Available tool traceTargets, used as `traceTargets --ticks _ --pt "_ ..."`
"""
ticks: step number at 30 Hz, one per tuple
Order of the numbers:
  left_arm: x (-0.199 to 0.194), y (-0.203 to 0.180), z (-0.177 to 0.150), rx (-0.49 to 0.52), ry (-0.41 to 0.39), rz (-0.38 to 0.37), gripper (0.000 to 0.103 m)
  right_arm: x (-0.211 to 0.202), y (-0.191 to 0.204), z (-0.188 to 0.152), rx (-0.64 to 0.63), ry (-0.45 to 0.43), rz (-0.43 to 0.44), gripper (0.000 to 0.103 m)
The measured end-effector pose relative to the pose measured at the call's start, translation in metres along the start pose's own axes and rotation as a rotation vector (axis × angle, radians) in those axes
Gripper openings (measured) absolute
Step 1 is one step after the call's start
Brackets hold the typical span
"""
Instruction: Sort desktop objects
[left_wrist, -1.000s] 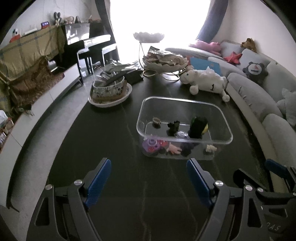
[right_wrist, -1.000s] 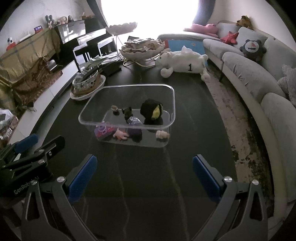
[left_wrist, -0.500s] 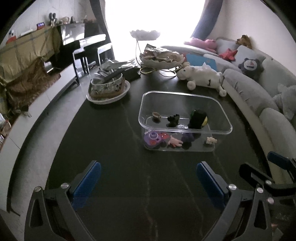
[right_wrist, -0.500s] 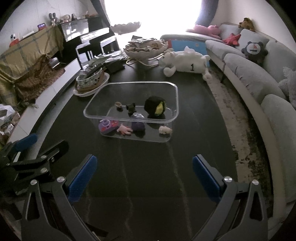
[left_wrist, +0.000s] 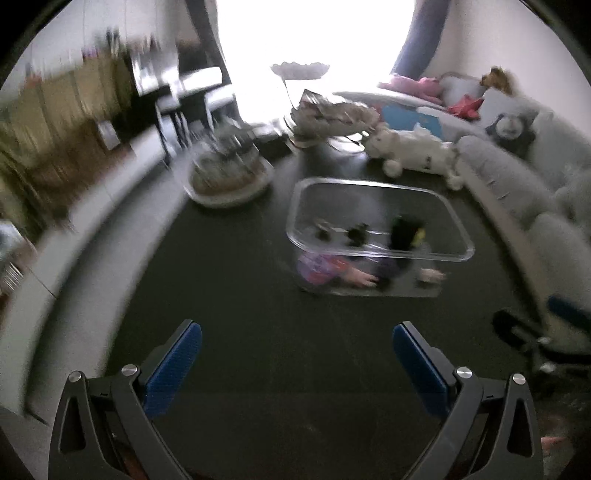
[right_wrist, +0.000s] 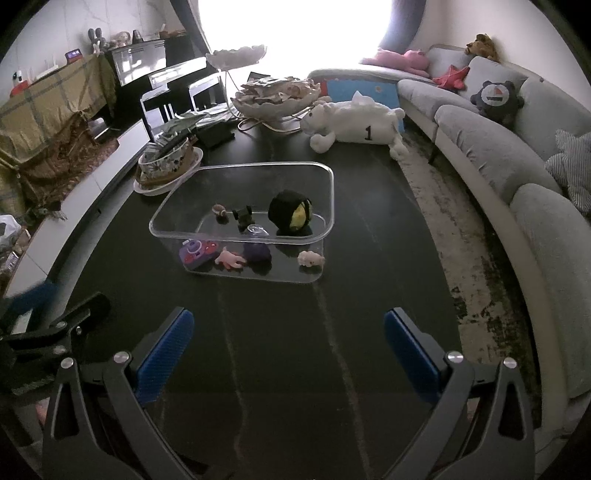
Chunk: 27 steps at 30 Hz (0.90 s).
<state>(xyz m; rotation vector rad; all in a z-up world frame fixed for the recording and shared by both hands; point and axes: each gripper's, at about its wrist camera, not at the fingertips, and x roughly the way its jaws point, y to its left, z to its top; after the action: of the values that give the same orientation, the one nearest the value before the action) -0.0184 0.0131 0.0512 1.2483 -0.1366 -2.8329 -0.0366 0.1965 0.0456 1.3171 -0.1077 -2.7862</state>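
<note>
Both grippers, left gripper (left_wrist: 297, 349) and right gripper (right_wrist: 288, 334), hang with fingers spread and empty before the clear bin (right_wrist: 184, 229). Inside it the small toys (right_wrist: 231, 258) look light; the rigid, likely slippery bin seems best gripped at its rim.

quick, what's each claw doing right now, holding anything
Left claw: open wide, nothing between its fingers.
Right claw: open, empty, above the dark table.

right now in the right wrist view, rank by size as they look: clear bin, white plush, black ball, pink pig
1. clear bin
2. white plush, farther off, so truly bigger than it looks
3. black ball
4. pink pig
</note>
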Motion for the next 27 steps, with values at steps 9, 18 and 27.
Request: traceTargets --ticks 9,18,27 --pt "-0.0018 -0.0009 0.0 0.001 0.043 -0.075 0.102 -0.0008 -0.0008 -0.0007 -0.005 0.0 -0.014 0.102" --pt "0.0036 0.001 -0.0014 -0.042 0.089 -0.139 0.102 -0.0002 0.0008 -0.0015 -0.004 0.004 -0.017 0.102" --pt "0.0006 -0.0011 0.0013 -0.042 0.078 -0.154 0.102 0.0 0.0025 -0.0015 -0.008 0.005 -0.021 0.102"
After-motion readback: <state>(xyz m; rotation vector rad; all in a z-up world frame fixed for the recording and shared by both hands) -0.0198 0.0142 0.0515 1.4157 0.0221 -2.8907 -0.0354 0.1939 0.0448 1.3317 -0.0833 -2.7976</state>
